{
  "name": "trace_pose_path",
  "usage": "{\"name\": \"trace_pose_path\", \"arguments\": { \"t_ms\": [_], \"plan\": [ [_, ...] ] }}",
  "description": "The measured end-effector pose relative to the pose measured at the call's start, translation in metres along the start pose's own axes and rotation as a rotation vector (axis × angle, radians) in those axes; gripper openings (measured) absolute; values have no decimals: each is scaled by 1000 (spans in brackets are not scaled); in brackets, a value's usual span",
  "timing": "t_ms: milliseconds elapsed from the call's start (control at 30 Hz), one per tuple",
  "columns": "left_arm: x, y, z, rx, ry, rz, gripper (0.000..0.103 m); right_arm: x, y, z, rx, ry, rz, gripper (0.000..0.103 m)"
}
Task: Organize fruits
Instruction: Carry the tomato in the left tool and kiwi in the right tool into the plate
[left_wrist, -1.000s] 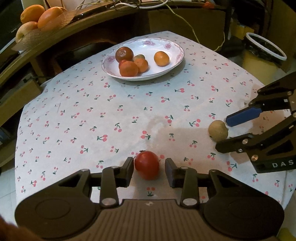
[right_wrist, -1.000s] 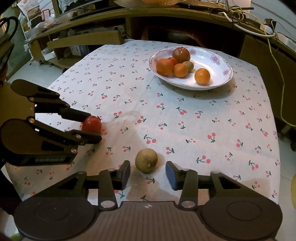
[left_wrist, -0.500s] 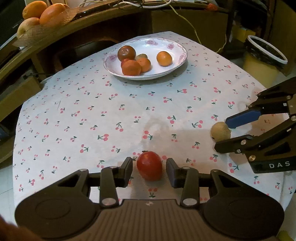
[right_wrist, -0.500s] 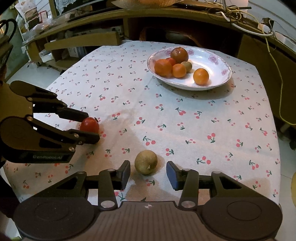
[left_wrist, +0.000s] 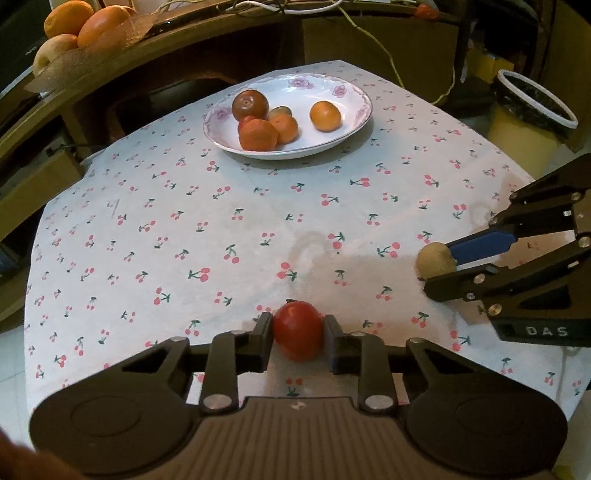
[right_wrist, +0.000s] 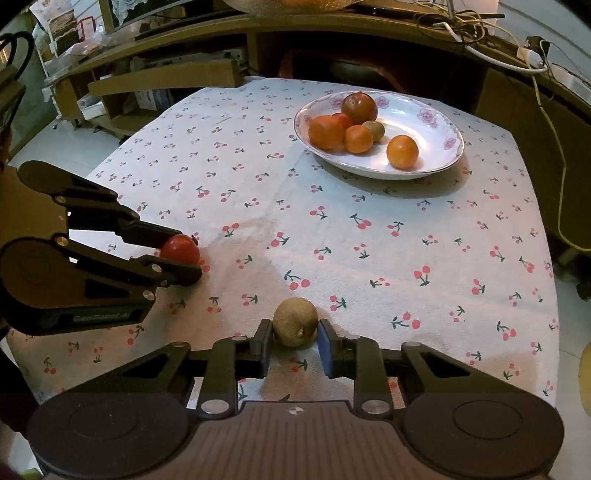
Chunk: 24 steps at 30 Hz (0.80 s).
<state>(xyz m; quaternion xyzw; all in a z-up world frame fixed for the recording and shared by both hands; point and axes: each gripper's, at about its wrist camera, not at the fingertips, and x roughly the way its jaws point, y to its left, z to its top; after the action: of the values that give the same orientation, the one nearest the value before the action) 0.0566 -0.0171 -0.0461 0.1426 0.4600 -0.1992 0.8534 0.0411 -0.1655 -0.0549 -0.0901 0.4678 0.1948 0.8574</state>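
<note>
On the near part of the bench (left_wrist: 110, 206), the left claw (left_wrist: 298, 338) is clamped on the red tomato (left_wrist: 298, 329); to its right, the right claw (right_wrist: 294, 338) pinches the brownish fruit (right_wrist: 295, 322). The plate (right_wrist: 439, 122) of fruit sits at the far side. Only the left view shows the bin (left_wrist: 532, 110); only the right view shows the drawer (right_wrist: 162, 75).

Hidden and cut-off parts
Small red fruit (left_wrist: 246, 122) far ahead of left gripper (left_wrist: 298, 332), mostly behind oranges (left_wrist: 258, 133); bin (left_wrist: 532, 110) partly cropped.
</note>
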Motion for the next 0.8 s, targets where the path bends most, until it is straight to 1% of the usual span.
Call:
{"name": "trace_pose_path", "arguments": {
  "t_ms": [167,367,800],
  "plan": [
    [-4,-6,2,12,-13,-5,34,-5,-1,2,8,-10,-7,26],
    [-8,-9,11,15,-40,14,34,-9,-1,8,12,-34,-8,26],
    [-9,-12,25,14,-75,15,34,-10,-2,18,25,-59,-18,26]
  ]
}}
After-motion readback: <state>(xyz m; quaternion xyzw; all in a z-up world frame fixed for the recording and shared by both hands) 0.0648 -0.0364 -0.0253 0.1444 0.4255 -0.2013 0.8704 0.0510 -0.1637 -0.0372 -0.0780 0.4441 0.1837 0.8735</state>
